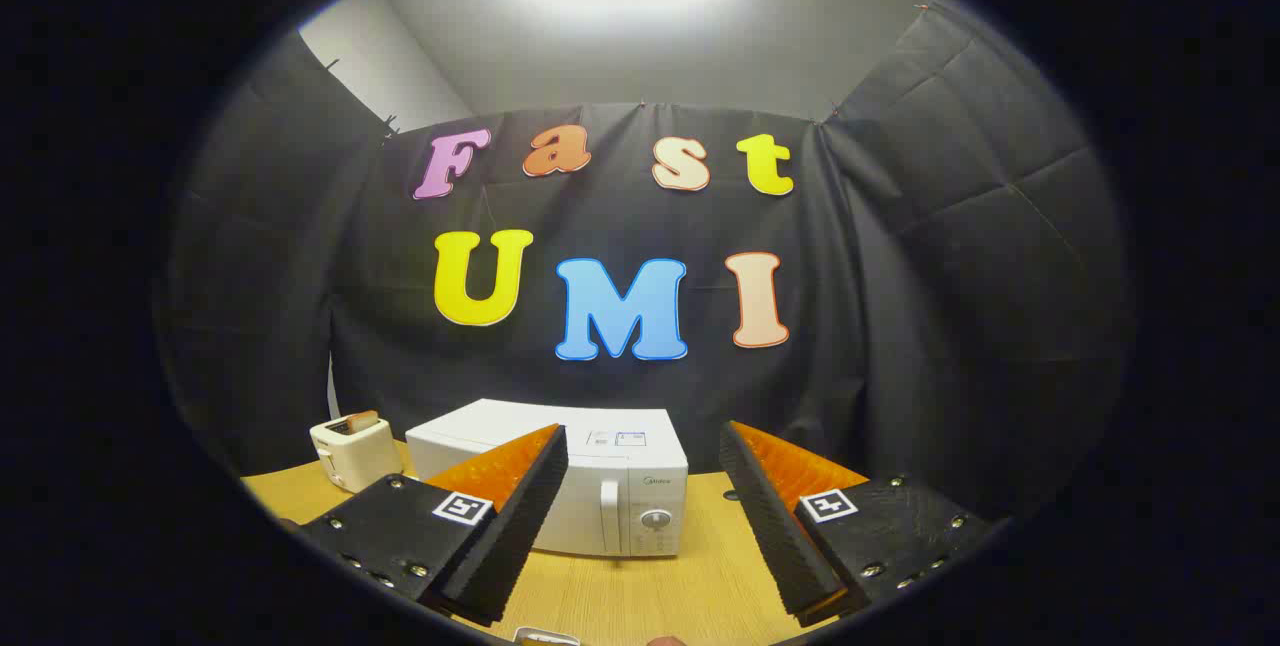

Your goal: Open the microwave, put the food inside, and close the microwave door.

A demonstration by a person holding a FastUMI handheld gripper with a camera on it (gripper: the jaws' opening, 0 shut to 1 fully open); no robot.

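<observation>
A white microwave (620,486) stands on the wooden table (640,591) beyond my fingers, its door shut, with a vertical handle (609,516) and a round dial (655,519) on its right side. My gripper (645,516) is open, raised above the table and well short of the microwave, with nothing between the fingers. The left finger (510,516) overlaps the microwave's left part in view. A small white edge of something (545,637) lies on the table just under the gripper; I cannot tell what it is.
A white toaster (352,451) with a slice of bread in its slot stands left of the microwave. Black cloth walls close the booth behind and to both sides. Bare table lies to the right of the microwave.
</observation>
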